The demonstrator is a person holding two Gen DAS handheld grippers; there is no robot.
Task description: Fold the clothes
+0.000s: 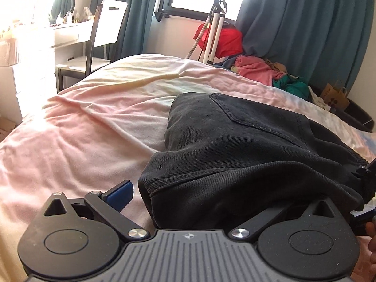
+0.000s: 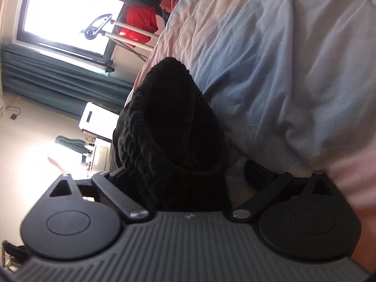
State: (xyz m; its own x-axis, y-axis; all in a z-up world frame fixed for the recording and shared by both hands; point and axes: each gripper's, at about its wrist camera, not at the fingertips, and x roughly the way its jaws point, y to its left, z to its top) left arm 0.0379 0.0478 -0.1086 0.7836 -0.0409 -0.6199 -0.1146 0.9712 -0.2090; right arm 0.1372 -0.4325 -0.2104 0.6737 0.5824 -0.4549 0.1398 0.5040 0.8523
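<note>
The bed [image 1: 94, 108] has a rumpled pink and pale blue sheet, with black jeans [image 1: 246, 152] bunched up on it.

Black denim jeans [image 1: 246, 155], back pocket facing up, bunched and partly folded, lying on the pink and blue bedsheet [image 1: 94, 122], toward its near edge

left gripper [image 1: 218, 202] and right gripper [image 2: 185, 178]: grey ribbed bodies, black round hubs, black linkage arms, silver screws, blue finger pads [image 1: 121, 193].
</note>
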